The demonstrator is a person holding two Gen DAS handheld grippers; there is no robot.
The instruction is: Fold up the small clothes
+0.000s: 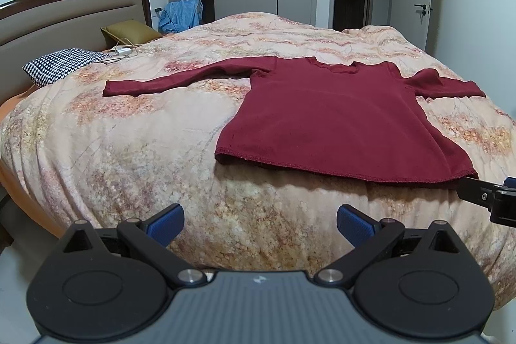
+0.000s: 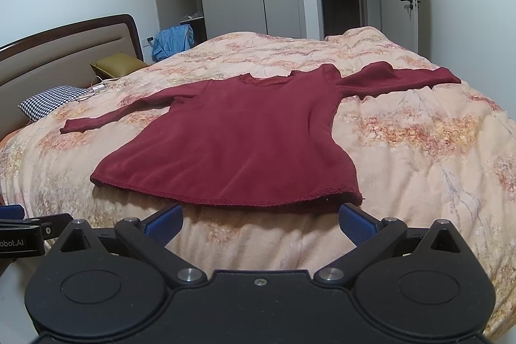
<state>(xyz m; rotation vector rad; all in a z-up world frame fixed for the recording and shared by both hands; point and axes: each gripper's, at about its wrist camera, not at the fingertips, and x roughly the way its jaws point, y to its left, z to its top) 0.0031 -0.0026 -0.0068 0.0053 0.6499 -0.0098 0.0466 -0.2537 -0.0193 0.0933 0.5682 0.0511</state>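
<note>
A dark red long-sleeved top [image 1: 325, 115] [image 2: 238, 137] lies flat on the bed, sleeves spread out to both sides, hem nearest me. My left gripper [image 1: 259, 223] hangs open off the bed's near side, left of the hem's left corner, with nothing between its blue pads. My right gripper [image 2: 260, 221] is open too, just short of the hem, its right pad close to the hem's right corner. The right gripper's black finger [image 1: 483, 194] shows at the right edge of the left wrist view, touching nothing I can make out.
The bed's flowered peach quilt [image 1: 154, 131] [image 2: 419, 144] bulges toward me. A houndstooth pillow [image 1: 61, 65], an olive cushion [image 1: 129, 33] and a white charger with cable [image 1: 124, 51] lie by the headboard. Wardrobe and doors stand behind.
</note>
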